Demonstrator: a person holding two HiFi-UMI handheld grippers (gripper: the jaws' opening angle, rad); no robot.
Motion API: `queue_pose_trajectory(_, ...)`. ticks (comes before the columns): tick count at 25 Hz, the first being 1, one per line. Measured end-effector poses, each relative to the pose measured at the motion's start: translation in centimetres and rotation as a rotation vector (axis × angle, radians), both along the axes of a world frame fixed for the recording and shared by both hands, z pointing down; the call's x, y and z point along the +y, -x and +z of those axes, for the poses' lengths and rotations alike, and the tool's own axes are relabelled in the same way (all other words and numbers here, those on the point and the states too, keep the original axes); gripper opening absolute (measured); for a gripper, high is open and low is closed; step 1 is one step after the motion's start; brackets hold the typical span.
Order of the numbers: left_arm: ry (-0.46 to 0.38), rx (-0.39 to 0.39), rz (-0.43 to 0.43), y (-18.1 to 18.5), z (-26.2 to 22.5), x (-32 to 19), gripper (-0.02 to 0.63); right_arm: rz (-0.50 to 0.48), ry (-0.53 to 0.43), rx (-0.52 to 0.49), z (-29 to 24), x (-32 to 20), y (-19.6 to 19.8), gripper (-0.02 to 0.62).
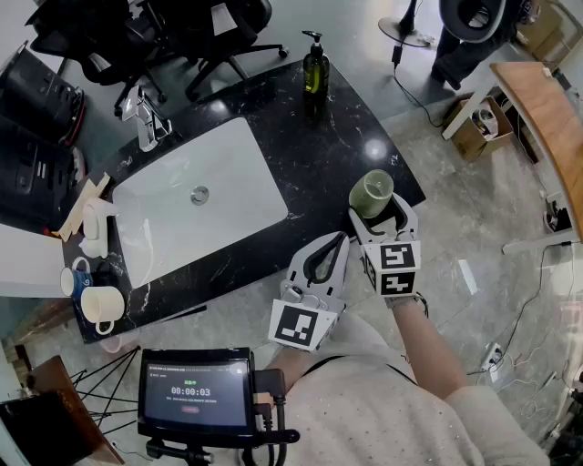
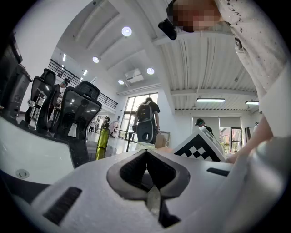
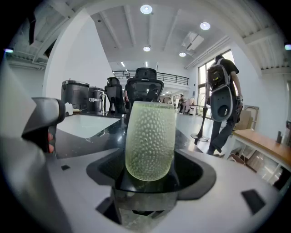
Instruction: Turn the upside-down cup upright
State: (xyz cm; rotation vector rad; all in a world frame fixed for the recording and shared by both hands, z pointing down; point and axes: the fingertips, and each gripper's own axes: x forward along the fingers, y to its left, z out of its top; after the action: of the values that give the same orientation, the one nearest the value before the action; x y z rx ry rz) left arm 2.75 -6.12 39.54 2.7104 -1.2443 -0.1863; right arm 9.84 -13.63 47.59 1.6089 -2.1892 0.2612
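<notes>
A pale green dimpled cup (image 1: 372, 193) (image 3: 150, 136) stands on the black marble counter (image 1: 319, 155) near its front right corner. I cannot tell which end of it is up. My right gripper (image 1: 378, 211) (image 3: 150, 159) has its jaws spread wide on either side of the cup, with the cup deep in the notch between them and no clear squeeze on it. My left gripper (image 1: 339, 238) (image 2: 146, 152) hovers just left of it, off the counter's front edge, jaws shut and empty.
A white sink basin (image 1: 196, 205) with a faucet (image 1: 146, 118) fills the counter's middle. A green soap bottle (image 1: 315, 65) stands at the back, white mugs (image 1: 100, 305) at the left end. A screen on a tripod (image 1: 196, 391) is near me. Office chairs (image 1: 209, 27) stand behind.
</notes>
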Motion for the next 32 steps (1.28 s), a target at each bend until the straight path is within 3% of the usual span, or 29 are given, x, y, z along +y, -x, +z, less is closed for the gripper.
queue_pose_trajectory(10, -0.010, 0.013, -0.001, -0.1, -0.1, -0.4, 0.008, 0.006, -0.030, 0.042, -0.3, -0.5, 0.0, 0.341)
queue_pose_trajectory(18, -0.005, 0.018, -0.003, 0.3, 0.1, -0.6, 0.008, -0.014, -0.022, -0.001, 0.0, -0.5, 0.1, 0.336)
queue_pose_trajectory(25, -0.018, 0.009, 0.003, 0.7, 0.0, -1.0, 0.008, -0.024, 0.011, -0.103, -0.7, 0.1, 0.3, 0.333)
queue_pose_trajectory(32, 0.009, 0.025, -0.018, 1.7, -1.0, -1.2, 0.008, -0.059, 0.123, -0.361, -2.3, 1.1, 2.3, 0.332)
